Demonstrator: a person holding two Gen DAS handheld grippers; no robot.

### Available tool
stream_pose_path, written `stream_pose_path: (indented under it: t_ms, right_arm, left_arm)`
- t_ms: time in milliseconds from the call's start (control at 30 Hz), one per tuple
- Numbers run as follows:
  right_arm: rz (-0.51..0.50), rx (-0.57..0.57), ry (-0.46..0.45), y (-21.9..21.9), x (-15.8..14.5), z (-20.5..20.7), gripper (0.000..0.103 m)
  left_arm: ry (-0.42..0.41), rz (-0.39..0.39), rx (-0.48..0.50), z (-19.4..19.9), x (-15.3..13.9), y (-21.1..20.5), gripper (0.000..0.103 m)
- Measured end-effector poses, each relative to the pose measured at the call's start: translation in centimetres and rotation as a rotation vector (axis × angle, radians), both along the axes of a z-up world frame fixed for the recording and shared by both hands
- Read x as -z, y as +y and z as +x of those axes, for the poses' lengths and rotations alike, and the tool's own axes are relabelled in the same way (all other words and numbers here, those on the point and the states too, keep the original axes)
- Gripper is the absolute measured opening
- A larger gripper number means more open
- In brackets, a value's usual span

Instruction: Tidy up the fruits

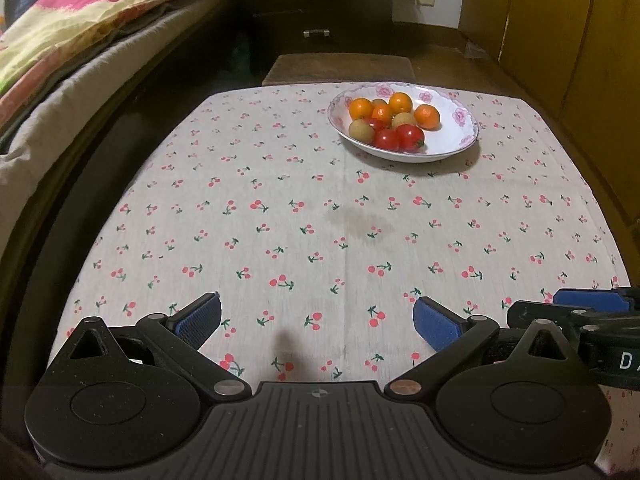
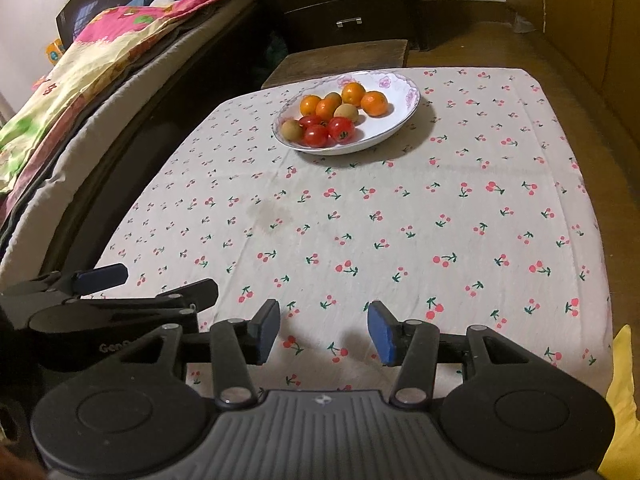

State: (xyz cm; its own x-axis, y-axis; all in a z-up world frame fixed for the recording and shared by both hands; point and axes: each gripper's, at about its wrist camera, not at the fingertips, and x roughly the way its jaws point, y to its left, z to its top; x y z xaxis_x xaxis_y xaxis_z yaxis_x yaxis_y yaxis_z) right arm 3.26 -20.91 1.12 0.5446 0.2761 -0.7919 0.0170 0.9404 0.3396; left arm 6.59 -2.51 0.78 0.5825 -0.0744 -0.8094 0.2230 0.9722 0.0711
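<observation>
1. Mostly bare, the table point(image 1: 320, 240) wears a cherry-print cloth.
2. Fruits point(image 1: 390, 122) sit in a bowl point(image 1: 460, 136) at 1 o'clock.
3. Bed point(image 1: 60, 60) at 10, drawers point(image 1: 316, 8) at 12.
4. Left gripper point(image 1: 318, 320) wide; right gripper point(image 2: 324, 330) narrower; both empty.

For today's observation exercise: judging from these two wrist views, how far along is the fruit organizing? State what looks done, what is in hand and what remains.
Done: nothing sorted; the oranges, tomatoes and tan fruits lie mixed in the floral bowl. In hand: nothing; the left gripper and right gripper are open and empty over the cherry-print cloth, short of the bowl. Left: everything, starting with reaching the bowl.
</observation>
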Motion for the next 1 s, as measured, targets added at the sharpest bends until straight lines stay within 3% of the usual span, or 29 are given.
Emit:
stream_pose_path:
  t_ms: [1000]
  right_arm:
    - [0.007, 0.0, 0.002, 0.4, -0.3, -1.4, 0.05]
  left_arm:
    - [0.002, 0.014, 0.027, -1.3, 0.1, -0.3, 0.103]
